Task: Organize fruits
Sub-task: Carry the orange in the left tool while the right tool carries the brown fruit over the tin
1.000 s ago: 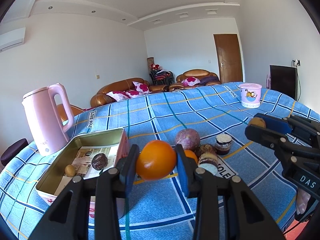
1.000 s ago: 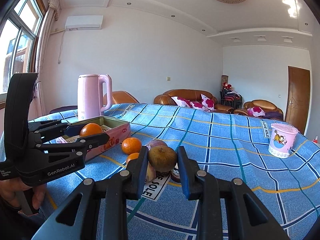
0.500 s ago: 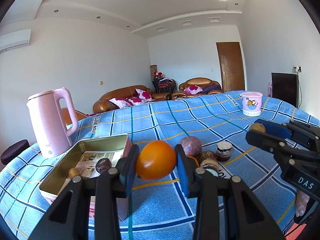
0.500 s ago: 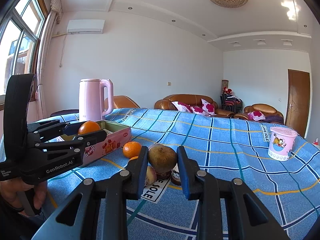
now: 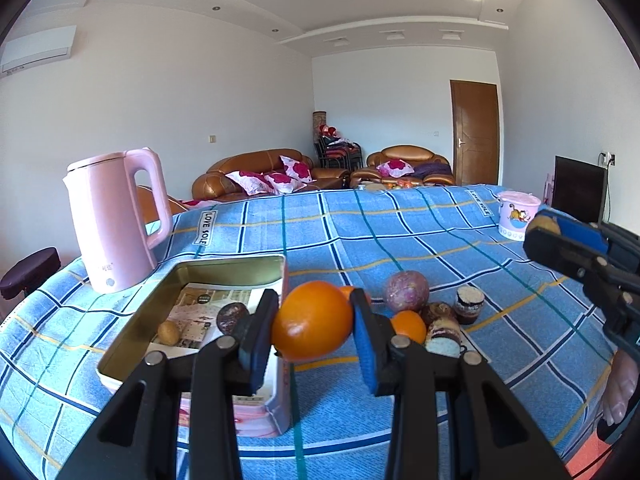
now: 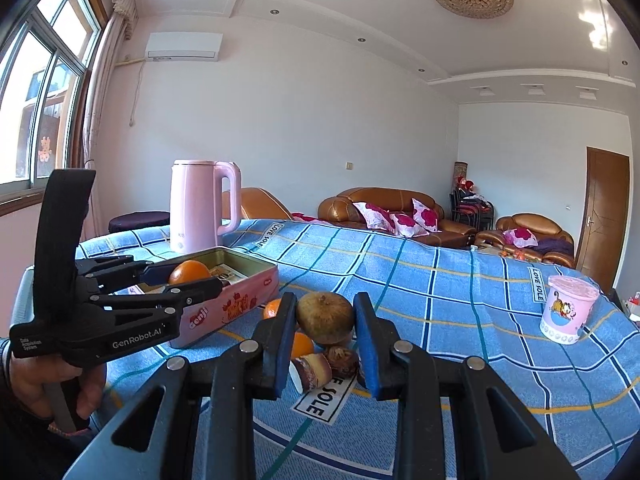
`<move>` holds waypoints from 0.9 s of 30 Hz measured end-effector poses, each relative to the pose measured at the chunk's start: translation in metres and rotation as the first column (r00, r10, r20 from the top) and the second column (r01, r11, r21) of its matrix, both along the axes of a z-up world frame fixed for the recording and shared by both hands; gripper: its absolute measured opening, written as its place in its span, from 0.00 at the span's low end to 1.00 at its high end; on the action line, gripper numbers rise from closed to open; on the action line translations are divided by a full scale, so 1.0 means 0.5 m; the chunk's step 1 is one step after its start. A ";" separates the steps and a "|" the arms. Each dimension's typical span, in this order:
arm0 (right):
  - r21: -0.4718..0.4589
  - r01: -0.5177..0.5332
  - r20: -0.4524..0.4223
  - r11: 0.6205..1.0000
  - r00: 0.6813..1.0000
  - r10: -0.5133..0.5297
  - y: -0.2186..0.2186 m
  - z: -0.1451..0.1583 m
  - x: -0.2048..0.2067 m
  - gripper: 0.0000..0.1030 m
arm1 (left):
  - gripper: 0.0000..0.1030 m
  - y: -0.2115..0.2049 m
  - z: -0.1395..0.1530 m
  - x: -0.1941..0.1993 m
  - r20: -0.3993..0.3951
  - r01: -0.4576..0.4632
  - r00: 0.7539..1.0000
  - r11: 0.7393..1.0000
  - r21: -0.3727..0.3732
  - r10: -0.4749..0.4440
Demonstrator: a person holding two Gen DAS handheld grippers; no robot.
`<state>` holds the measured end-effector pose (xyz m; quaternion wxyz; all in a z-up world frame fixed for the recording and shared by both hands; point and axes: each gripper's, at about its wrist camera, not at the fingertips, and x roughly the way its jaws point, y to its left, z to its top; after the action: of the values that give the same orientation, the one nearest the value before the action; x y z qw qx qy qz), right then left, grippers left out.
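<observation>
blue checked cloth (image 5: 400, 240), left claw (image 5: 313, 322) pinching orange (image 5: 312, 320), right claw (image 6: 325, 318) pinching brown fruit (image 6: 325, 318), tin (image 5: 276, 412) partly hidden

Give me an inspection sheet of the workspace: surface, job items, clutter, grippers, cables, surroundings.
Surface: blue checked cloth.
Job's things: open tin holds two small fruits; fruit pile lies right of it.
Clutter: pink kettle, cartoon tub.
Grippers: left gripper clamps an orange near the tin's corner; right gripper clamps a brown fruit above the pile.
Cables: cord at wall socket.
Surroundings: sofas, door, windows.
</observation>
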<state>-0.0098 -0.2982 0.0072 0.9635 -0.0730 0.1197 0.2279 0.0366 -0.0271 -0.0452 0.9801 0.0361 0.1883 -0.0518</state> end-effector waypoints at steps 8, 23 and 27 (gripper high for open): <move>0.000 -0.104 -0.024 0.995 0.994 0.104 0.064 0.078 0.043 0.30 | 0.37 0.080 0.026 0.028 -0.054 -0.084 0.995 0.996 -0.012 0.083; -0.072 -0.225 -0.085 0.972 0.972 0.218 0.226 0.099 0.140 0.30 | 0.37 0.238 0.039 0.116 -0.134 -0.198 0.972 0.980 -0.022 0.194; -0.080 -0.247 -0.122 0.966 0.964 0.236 0.266 0.077 0.169 0.30 | 0.37 0.249 0.023 0.144 -0.173 -0.205 0.964 0.979 -0.007 0.201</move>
<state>0.0746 -0.1653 0.0458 0.9159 -0.1196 0.1740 0.3415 0.1086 0.0972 -0.0339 0.9608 -0.0004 0.2737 0.0436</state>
